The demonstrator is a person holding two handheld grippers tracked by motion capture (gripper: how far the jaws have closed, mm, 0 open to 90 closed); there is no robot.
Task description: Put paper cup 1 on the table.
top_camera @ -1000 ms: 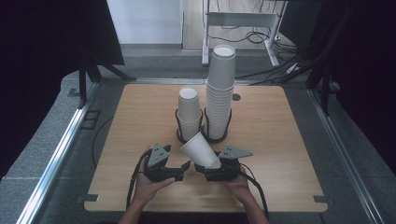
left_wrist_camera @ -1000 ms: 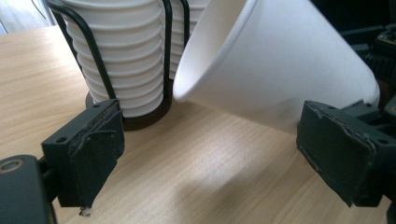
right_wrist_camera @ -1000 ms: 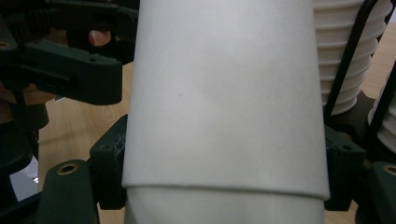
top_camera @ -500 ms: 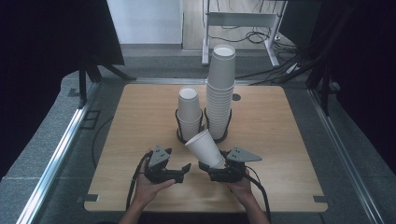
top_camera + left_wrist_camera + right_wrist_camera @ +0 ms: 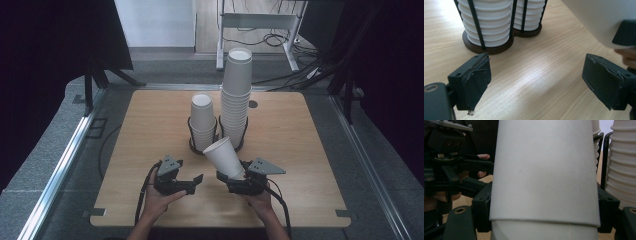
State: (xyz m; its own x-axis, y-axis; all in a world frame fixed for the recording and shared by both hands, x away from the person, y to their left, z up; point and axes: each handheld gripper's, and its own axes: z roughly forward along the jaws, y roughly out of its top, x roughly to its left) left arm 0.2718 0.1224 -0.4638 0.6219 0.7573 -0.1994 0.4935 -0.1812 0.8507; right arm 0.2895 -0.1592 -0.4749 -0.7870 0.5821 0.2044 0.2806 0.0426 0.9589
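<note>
A white paper cup (image 5: 224,156) is held tilted, mouth up and to the left, above the table's front. My right gripper (image 5: 234,179) is shut on its lower part. In the right gripper view the cup (image 5: 544,170) sits between both jaws, and a seam near its bottom suggests a second cup nested inside. My left gripper (image 5: 196,181) is just left of the cup, open and holding nothing. Its jaws have just been closing a little, still wide apart in the left gripper view (image 5: 536,82). The cup's wall (image 5: 599,17) shows at the upper right there.
A black wire holder (image 5: 215,145) on a dark base (image 5: 491,48) stands mid-table. It holds a short cup stack (image 5: 202,120) and a tall one (image 5: 236,95). The wooden table (image 5: 300,130) has bare room on both sides. The stacks are close behind the held cup.
The held cup and my right gripper have drifted slightly to the right. My left gripper has stayed in about the same place.
</note>
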